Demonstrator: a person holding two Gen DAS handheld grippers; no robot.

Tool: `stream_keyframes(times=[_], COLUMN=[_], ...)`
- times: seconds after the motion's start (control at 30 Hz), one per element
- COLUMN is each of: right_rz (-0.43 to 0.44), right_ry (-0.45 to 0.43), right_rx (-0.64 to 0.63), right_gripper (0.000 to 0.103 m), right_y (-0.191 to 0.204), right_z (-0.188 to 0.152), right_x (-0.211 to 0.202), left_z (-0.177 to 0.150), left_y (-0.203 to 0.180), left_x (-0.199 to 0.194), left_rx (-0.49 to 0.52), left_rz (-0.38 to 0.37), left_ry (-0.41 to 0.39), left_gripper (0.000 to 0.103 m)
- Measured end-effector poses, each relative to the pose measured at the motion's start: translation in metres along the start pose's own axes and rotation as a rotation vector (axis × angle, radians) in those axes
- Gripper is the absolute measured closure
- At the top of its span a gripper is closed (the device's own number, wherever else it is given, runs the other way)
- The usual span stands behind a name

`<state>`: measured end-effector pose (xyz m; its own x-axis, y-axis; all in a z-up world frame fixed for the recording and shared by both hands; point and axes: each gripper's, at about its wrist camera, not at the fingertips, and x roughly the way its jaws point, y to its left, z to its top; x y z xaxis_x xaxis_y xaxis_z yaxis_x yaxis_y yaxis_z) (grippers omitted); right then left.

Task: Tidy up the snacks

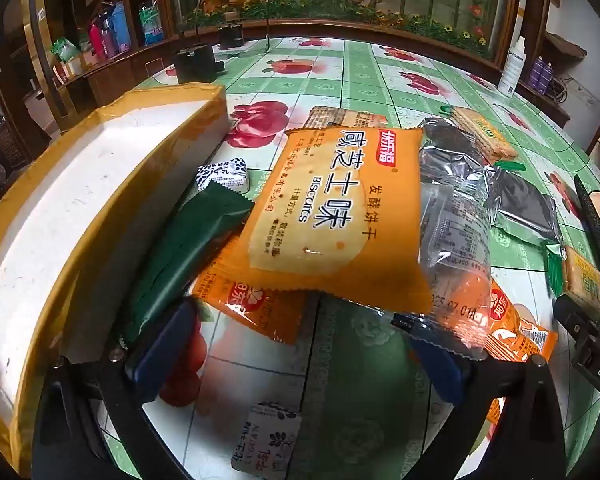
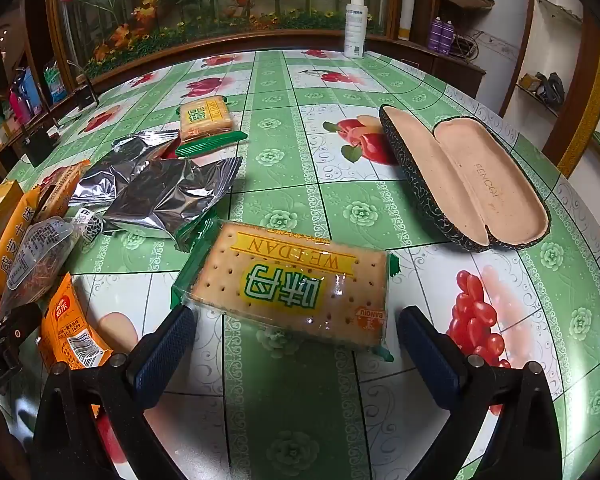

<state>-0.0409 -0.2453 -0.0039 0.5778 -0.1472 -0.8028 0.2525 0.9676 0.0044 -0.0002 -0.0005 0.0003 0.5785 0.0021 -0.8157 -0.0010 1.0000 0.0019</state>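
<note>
we see left gripper [image 1: 300, 344] spread wide under orange biscuit pack [image 1: 332, 208] | right gripper [image 2: 296, 344] apart, facing cracker pack [image 2: 292, 284] | 2 silver pouches [image 2: 156, 188] nearby

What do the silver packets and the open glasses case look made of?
Silver packets: metallised foil film, by the crinkled mirror-like sheen. Glasses case: hard shell with a dark patterned covering and a matte, suede-like tan lining; shell material unclear.
</note>
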Motion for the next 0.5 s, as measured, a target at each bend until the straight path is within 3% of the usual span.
stream_keyframes(times=[0.5], right_rz=[0.0], right_ry=[0.0], right_rx=[0.0], right_gripper=[0.001], right_y=[0.0002], right_z=[-0.0001], right_x=[-0.0001], left_z=[0.001], left_y=[-0.0015], left_x=[0.0017], left_rx=[0.0], left_rz=[-0.003], left_ry=[0.0], left_gripper=[0.0])
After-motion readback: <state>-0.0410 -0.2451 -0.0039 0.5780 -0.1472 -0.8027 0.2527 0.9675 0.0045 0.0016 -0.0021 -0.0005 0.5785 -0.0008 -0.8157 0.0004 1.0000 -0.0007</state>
